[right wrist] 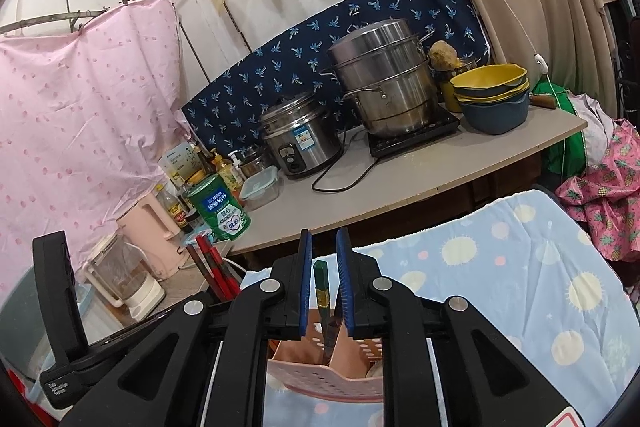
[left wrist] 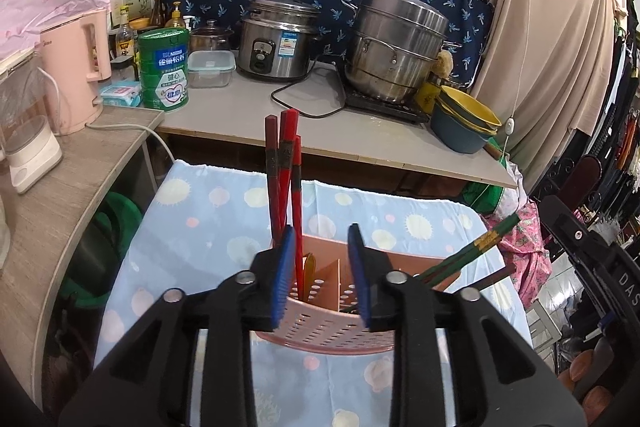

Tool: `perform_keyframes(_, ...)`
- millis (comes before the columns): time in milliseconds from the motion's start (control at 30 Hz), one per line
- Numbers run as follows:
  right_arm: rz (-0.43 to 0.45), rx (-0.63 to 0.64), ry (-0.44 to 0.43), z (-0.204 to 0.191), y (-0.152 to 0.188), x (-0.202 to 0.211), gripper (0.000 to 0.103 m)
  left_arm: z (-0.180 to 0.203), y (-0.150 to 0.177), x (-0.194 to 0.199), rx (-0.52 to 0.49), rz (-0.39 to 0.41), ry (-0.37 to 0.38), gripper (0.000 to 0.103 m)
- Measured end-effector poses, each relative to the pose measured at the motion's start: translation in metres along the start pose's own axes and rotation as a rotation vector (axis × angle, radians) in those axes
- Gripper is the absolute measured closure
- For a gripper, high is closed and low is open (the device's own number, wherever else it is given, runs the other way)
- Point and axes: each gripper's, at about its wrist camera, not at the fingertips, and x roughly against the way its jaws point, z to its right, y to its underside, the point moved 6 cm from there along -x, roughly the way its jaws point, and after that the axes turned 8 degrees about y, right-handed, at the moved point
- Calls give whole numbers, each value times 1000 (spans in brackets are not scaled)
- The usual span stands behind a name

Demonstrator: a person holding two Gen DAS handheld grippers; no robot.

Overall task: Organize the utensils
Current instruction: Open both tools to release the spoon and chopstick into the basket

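The pink perforated plastic utensil holder stands on my surface, which is draped in a light blue cloth with pale sun-like dots, and the holder sits right under both of my claws. In its left compartment three red chopsticks with dark bands stand nearly upright, and an amber plastic utensil pokes up beside them. On the holder's right side a bundle of green chopsticks with yellow bands leans out at a low slant. My left claw is released, its blue pads apart above the holder's rim; the nearest red chopstick runs just beside the left pad, and I cannot tell if they touch. My right claw stands slightly parted around the upright end of one green chopstick, which rises between the pads with a sliver of gap on either side, so nothing is pinched. Beyond the cloth is a grey kitchen counter carrying a steel rice cooker, a tall stacked steel steamer pot on a black hob, stacked yellow and blue bowls, a green tin and a clear lidded food box. A pink kettle sits on a wooden side shelf to the left.
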Motion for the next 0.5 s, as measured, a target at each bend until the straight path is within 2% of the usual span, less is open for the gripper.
perform_keyframes(33,1,-2,-1,0,0,1,86,1,1,1,1,1,-2,67)
perform_keyframes(200,-1,0,2,0,5,8,80,5,7,6,2,-7,0,65)
perform_keyframes(333,-12,6,8,2,14,15,75,6,14,12,-4,-9,-11,58)
perform_keyframes(500,-34,28,26,5,31,26,68,7,32,20,-9,-28,-30,54)
